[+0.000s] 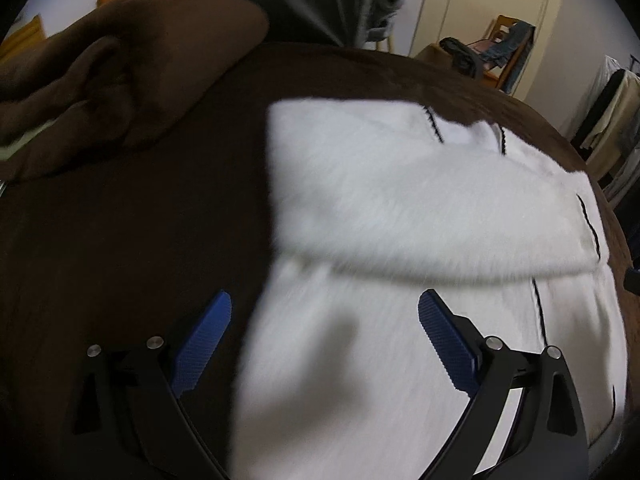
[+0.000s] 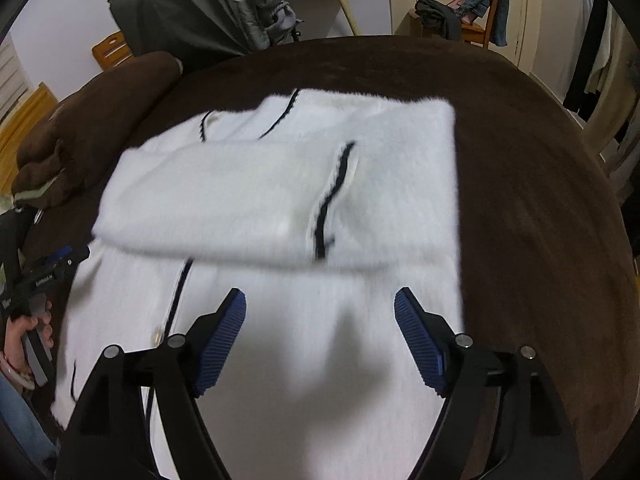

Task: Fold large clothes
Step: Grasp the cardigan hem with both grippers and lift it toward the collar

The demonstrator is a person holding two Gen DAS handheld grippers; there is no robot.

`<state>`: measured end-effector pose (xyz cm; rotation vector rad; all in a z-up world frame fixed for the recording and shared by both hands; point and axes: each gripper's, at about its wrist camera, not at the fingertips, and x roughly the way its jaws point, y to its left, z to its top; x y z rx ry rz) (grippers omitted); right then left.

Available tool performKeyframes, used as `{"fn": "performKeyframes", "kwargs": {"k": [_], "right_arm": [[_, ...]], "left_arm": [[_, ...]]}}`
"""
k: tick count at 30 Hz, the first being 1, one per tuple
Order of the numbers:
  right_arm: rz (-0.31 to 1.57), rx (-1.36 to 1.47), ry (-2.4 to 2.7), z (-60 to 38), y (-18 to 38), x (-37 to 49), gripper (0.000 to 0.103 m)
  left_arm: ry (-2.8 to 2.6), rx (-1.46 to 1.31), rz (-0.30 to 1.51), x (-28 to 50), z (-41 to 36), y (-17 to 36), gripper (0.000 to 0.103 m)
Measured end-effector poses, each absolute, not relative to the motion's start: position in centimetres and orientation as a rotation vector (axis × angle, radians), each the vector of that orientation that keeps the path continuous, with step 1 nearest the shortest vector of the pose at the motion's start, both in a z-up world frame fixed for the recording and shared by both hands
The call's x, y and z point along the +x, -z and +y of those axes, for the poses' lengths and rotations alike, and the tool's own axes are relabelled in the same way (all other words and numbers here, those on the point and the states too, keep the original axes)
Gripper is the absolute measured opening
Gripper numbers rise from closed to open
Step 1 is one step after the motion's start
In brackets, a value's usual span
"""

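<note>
A white fluffy garment with thin black trim lies flat on a dark brown cover. A sleeve or flap is folded across its upper part, over the body. My left gripper hovers open above the garment's left edge, with nothing between its blue pads. Over the lower body of the garment, my right gripper stands open and its pads hold nothing. The left gripper, in a person's hand, also shows at the left edge of the right wrist view.
A bunched brown blanket sits at the far left of the cover. Behind it hang grey jackets. A wooden chair draped with clothes stands at the back right, and hanging clothes line the right wall.
</note>
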<state>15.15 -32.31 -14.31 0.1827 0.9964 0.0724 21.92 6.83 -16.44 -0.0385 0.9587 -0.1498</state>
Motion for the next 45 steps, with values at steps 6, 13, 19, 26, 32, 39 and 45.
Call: {"fn": "performKeyframes", "kwargs": {"k": [6, 13, 19, 26, 32, 39, 45], "right_arm": [[0.992, 0.247, -0.097, -33.5, 14.5, 8.7, 0.076], [1.045, 0.318, -0.089, -35.7, 16.0, 1.8, 0.077], [1.089, 0.377, -0.081, -36.9, 18.1, -2.0, 0.077], [1.139, 0.424, -0.029, -38.1, 19.9, -4.7, 0.076], [1.147, 0.461, -0.036, -38.7, 21.2, -6.4, 0.077], [1.143, 0.478, -0.064, -38.3, 21.2, -6.7, 0.077], [1.16, 0.478, -0.139, -36.5, 21.0, -6.1, 0.069]], "left_arm": [[0.161, -0.008, 0.973, 15.8, 9.3, 15.3, 0.093], [0.128, -0.086, 1.04, 9.9, 11.9, 16.7, 0.093], [0.089, -0.158, 1.079, 6.2, 13.4, 18.8, 0.093], [0.103, -0.216, 1.137, 4.3, 14.6, 20.4, 0.093], [0.161, -0.251, 1.13, 3.8, 14.2, 21.1, 0.093], [0.285, -0.28, 1.165, 3.2, 12.7, 21.2, 0.092], [0.34, -0.314, 1.196, 3.0, 11.3, 20.9, 0.093]]}}
